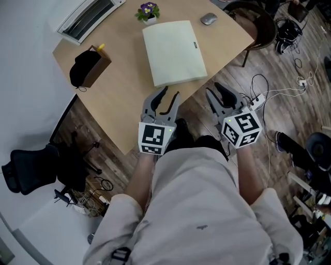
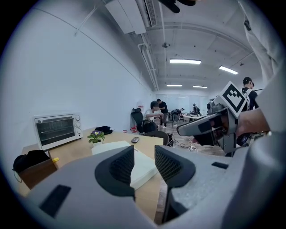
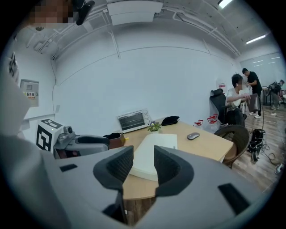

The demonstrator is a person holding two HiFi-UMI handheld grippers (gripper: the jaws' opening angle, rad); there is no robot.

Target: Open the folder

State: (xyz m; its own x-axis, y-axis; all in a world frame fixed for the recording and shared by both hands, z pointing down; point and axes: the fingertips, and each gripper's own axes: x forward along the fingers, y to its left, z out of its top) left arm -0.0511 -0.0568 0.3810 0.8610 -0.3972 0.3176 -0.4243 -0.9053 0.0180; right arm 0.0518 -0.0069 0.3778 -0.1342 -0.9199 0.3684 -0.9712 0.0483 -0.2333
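Folder (image 1: 174, 52) closed, flat on table (image 1: 119, 103), one corner at the near edge. Left gripper (image 1: 170, 93) and right gripper (image 1: 216, 90) hang off that edge, jaws spread, empty. Plant (image 1: 148, 11) and mouse (image 1: 208, 19) sit at the far edge, box (image 1: 95, 70) at the left corner. Oven (image 2: 57, 129) front shows only in the gripper views, where the jaws cover part of the folder.

Left gripper (image 2: 144, 154) has its jaws apart with nothing pinched, just the closed cream folder (image 2: 111, 146) showing past them on the wooden table (image 2: 73, 153). Toaster oven (image 2: 57, 129) sits far left, with a purple-flowered potted plant (image 2: 96, 136) and a mouse (image 2: 135, 140) beyond the folder. Right gripper (image 2: 187, 129) hangs off to the right.
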